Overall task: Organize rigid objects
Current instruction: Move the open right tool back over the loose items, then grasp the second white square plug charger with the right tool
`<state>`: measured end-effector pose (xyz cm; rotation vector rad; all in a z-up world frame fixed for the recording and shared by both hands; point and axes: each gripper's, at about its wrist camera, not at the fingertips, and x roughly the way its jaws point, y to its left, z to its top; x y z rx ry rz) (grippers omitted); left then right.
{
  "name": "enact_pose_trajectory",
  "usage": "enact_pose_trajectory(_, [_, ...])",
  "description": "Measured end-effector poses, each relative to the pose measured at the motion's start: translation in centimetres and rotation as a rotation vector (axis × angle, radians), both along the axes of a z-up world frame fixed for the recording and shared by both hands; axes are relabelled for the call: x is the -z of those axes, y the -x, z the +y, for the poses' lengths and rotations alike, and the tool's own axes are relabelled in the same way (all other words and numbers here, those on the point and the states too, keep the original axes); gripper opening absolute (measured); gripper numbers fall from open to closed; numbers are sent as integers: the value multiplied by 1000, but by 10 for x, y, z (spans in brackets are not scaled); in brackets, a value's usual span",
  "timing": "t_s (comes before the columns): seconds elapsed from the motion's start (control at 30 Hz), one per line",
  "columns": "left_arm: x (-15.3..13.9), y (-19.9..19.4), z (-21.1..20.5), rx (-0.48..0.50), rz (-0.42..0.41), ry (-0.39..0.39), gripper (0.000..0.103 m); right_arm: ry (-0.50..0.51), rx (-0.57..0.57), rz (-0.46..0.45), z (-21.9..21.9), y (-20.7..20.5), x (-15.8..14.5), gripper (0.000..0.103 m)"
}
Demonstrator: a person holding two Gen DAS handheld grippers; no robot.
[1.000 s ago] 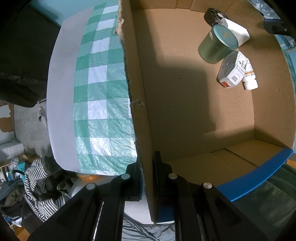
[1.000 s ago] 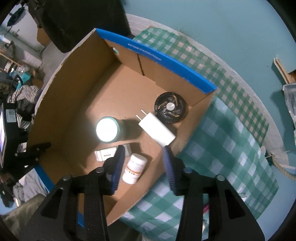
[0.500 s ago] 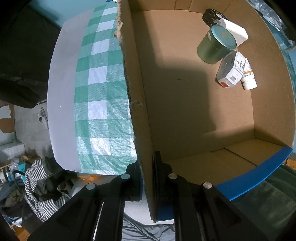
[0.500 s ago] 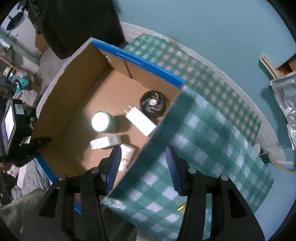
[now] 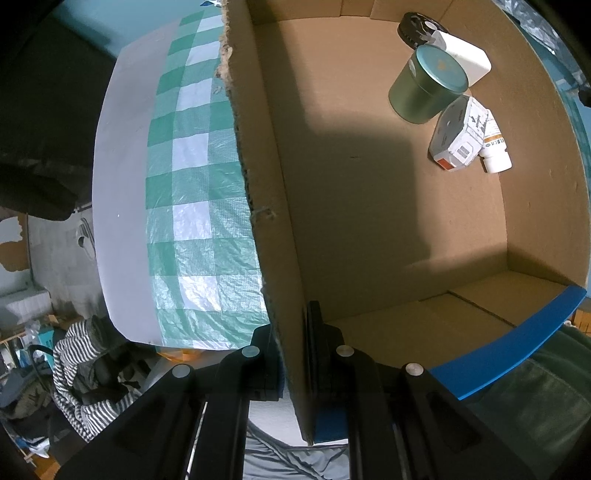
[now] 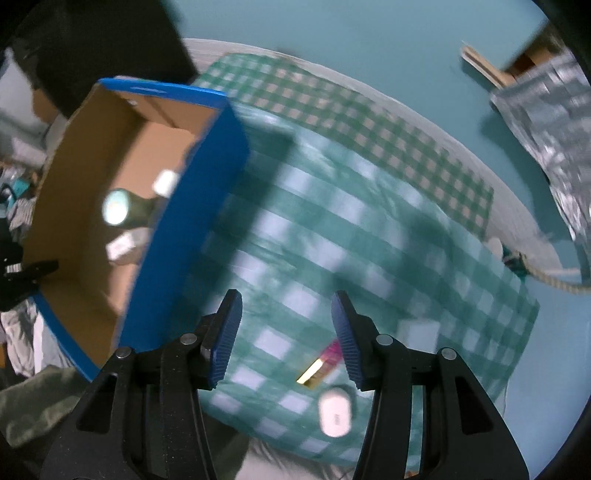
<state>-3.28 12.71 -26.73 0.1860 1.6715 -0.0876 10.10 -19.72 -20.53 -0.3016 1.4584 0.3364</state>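
A cardboard box (image 5: 369, 192) with a blue outside holds a green tin (image 5: 428, 86), a white charger (image 5: 465, 61), a black round part (image 5: 415, 26), a white medicine carton (image 5: 460, 138) and a white pill bottle (image 5: 496, 155). My left gripper (image 5: 295, 343) is shut on the box's near side wall, one finger inside and one outside. My right gripper (image 6: 285, 310) is open and empty, above the green checked cloth (image 6: 369, 236) beside the box's blue wall (image 6: 192, 221). A pink and yellow item (image 6: 321, 365) and a white oval item (image 6: 334, 415) lie on the cloth below it, blurred.
The cloth covers a white table (image 5: 122, 177) over a teal floor (image 6: 369, 44). A pale flat square (image 6: 419, 330) lies on the cloth to the right. A silvery bag (image 6: 554, 118) and a rope (image 6: 554, 282) sit beyond the table edge. Striped clothing (image 5: 74, 362) is piled below.
My right gripper has swung from above the box's inside out over the checked cloth, and its jaws stand wider. The pill bottle stays in the box. The left gripper has not moved.
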Motion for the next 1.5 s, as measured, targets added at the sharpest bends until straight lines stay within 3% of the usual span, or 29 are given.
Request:
enact_pose_trajectory(0.3, [-1, -1, -5, 4, 5, -4, 10, 19, 151, 35, -85, -11, 24, 50])
enact_pose_trajectory(0.53, [0, -1, -7, 1, 8, -9, 10, 27, 191, 72, -122, -14, 51, 50])
enact_pose_trajectory(0.77, [-1, 1, -3, -12, 7, -7, 10, 49, 147, 103, -132, -10, 82, 50])
enact_pose_trajectory(0.8, [-2, 1, -3, -13, 6, -7, 10, 52, 142, 93, -132, -10, 84, 55])
enact_pose_trajectory(0.93, [-2, 1, -1, -23, 8, -7, 10, 50, 136, 62, -134, -13, 83, 55])
enact_pose_trajectory(1.23, [-2, 1, -1, -25, 10, -9, 10, 97, 142, 124, -144, -21, 111, 55])
enact_pose_trajectory(1.5, [-3, 2, -1, -27, 10, -8, 10, 86, 178, 110, -151, -19, 117, 49])
